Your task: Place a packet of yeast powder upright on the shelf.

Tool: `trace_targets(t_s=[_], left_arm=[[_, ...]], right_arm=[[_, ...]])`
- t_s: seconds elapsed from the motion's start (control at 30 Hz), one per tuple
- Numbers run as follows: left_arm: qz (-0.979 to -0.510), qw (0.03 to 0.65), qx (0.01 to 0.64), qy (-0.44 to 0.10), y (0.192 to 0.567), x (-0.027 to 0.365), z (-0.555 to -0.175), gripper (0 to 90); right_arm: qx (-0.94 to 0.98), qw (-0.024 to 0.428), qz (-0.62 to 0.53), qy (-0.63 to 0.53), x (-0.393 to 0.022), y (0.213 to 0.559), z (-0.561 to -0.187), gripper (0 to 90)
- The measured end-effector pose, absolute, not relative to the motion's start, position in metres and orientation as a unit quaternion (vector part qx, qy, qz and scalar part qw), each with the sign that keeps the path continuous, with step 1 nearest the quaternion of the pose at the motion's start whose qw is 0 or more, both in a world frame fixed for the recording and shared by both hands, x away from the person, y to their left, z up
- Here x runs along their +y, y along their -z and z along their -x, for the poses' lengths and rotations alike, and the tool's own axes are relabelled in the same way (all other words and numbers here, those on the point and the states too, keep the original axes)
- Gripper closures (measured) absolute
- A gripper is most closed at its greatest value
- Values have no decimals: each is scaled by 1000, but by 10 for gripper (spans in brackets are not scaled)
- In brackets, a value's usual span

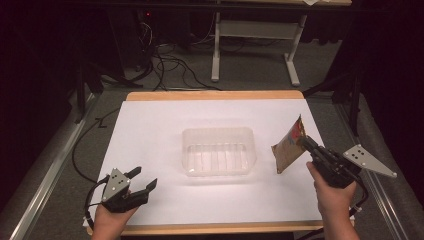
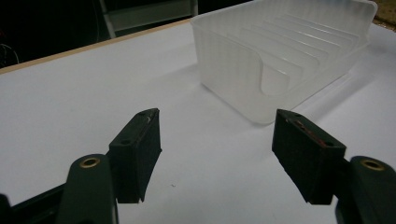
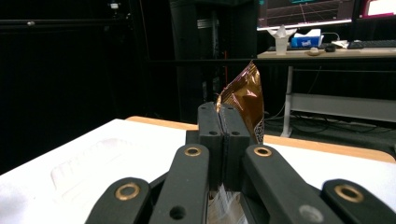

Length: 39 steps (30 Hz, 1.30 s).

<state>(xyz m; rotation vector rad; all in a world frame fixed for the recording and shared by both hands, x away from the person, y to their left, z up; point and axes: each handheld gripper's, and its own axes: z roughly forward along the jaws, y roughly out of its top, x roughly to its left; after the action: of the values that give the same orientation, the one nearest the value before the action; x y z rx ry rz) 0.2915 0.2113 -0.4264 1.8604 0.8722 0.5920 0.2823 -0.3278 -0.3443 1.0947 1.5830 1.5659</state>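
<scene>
Black jaws of my left hand-held gripper [image 1: 142, 180] are standing wide apart, hovering low over the white worktop [image 1: 150, 130]. At centre I'm seeing a clear plastic tub [image 1: 218, 151] sitting empty, ribbed floor bare. To its right, my right hand-held gripper [image 1: 303, 142] is clamping a brown snack bag [image 1: 288, 148], holding it above the worktop.

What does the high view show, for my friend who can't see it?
A person's right gripper holds a brown snack bag in the air beside a clear plastic tub in the middle of a white table. The left gripper rests open near the table's front left corner.
</scene>
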Motion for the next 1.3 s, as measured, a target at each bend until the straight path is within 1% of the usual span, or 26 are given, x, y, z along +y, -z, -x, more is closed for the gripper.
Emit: trace_targets(t_s=[0.3, 0.6, 0.97, 1.3], left_arm=[[-767, 477, 357, -238, 428, 211, -294, 308], [-765, 478, 357, -242, 426, 212, -292, 290], [-769, 475, 355, -237, 427, 211, -293, 283], [-770, 477, 350, -238, 426, 211, -291, 283]], right_arm=[[608, 318, -410, -600, -314, 334, -291, 900], [601, 318, -394, -618, -302, 314, -297, 900], [599, 306, -369, -642, -282, 292, -300, 900], [606, 297, -367, -641, -262, 294, -310, 900]])
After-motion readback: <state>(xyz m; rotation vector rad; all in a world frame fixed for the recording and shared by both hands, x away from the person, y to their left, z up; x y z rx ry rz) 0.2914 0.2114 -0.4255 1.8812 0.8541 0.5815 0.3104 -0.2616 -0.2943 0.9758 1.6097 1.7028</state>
